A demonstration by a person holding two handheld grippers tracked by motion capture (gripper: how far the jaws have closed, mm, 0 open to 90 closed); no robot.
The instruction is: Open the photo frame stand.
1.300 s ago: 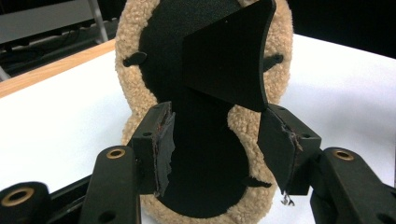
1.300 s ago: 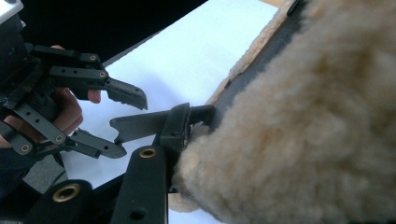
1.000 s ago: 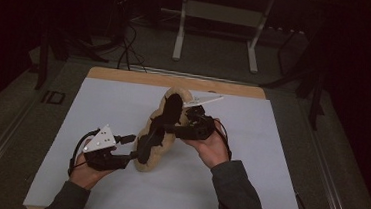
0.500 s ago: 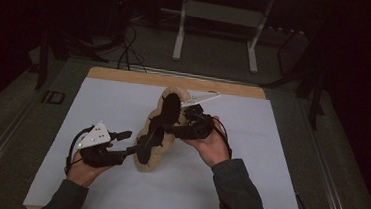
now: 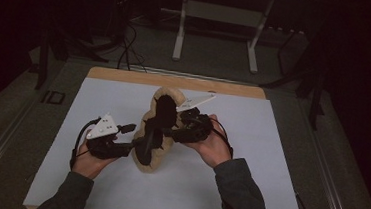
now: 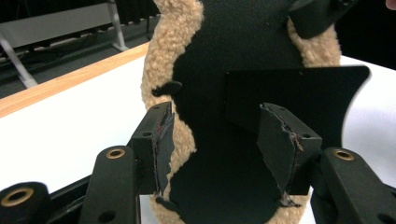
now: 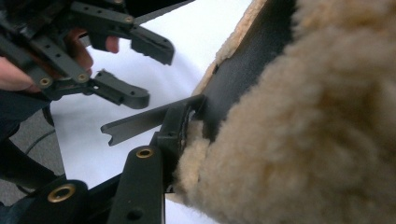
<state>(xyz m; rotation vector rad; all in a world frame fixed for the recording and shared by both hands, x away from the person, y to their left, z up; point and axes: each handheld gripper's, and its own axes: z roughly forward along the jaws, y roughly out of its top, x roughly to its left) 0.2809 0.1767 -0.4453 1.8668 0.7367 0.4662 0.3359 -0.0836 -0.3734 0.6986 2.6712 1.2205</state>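
Observation:
A tan fleecy pad with a black face (image 5: 158, 125) stands on edge in the middle of the white table cover (image 5: 249, 154). My right gripper (image 5: 170, 132) reaches in from the right and is shut on the pad's edge. In the right gripper view one jaw presses the fleece (image 7: 299, 116) and the other jaw is hidden behind it. A thin black flap (image 6: 299, 91) sticks out from the pad's face. My left gripper (image 5: 132, 136) stands open just left of the pad's lower part. In the left gripper view (image 6: 215, 149) the pad's black face (image 6: 233, 42) lies beyond the open jaws.
The table's wooden far edge (image 5: 175, 79) shows past the white cover. A white metal frame (image 5: 220, 17) stands on the dark floor behind the table. Cables (image 5: 125, 49) lie on the floor at the back left.

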